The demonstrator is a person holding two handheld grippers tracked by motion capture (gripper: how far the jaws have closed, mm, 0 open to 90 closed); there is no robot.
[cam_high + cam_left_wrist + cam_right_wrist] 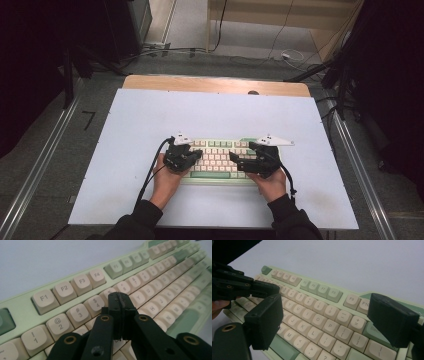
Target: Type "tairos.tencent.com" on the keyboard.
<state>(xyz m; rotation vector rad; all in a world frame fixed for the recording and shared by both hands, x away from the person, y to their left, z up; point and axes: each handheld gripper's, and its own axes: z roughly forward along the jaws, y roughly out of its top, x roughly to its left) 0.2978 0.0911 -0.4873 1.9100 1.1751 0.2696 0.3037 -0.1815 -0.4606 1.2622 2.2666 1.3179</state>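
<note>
High view: keyboard (220, 160) lies near the front middle of the white table (150, 115), long axis running left to right. Left tongs (192, 159) sit over its left end, right tongs (239, 162) over the right half; both hands equally close, each right above the keys. No containers on the table.

Left gripper view: left tongs (120, 300) pressed together, nothing between them, tip hovering just above the number row near the 4 and 5 keys; contact cannot be told.

Right gripper view: right tongs (329, 317) spread wide, holding nothing, the keyboard (317, 315) straight below and ahead, letter keys lying between the jaws. Judged next: a downward poke.
</note>
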